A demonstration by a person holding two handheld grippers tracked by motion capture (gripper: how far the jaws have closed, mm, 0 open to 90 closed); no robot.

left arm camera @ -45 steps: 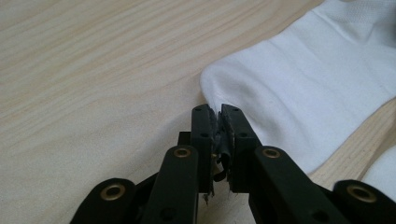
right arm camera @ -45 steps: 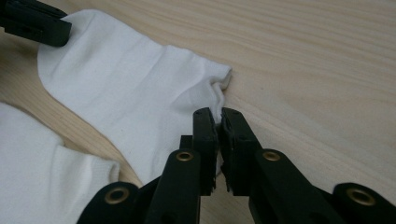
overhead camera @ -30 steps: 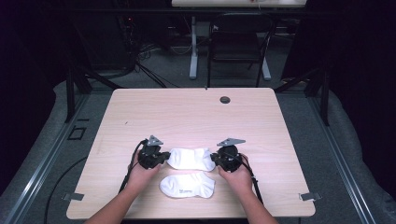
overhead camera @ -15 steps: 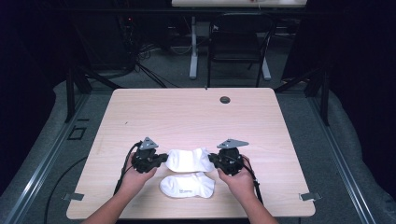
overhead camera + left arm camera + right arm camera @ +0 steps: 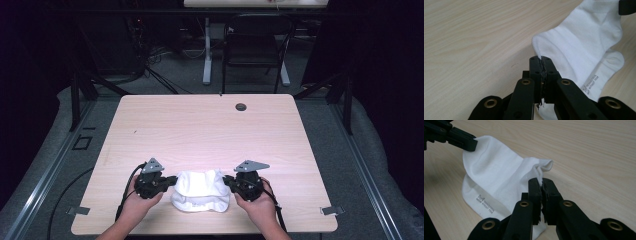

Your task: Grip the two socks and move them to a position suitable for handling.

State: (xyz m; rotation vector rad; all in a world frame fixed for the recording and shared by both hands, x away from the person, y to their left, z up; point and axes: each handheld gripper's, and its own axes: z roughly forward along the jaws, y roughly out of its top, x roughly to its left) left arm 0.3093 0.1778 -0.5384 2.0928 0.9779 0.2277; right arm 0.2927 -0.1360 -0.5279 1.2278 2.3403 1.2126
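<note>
Both hands low, left claw [image 5: 172, 181] and right claw [image 5: 226, 181] clamped on sock [image 5: 200, 187] (facing inward).

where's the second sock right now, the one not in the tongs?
In the high view the lower sock lies flat near the table's front edge, between both hands, directly under the lifted sock.
</note>
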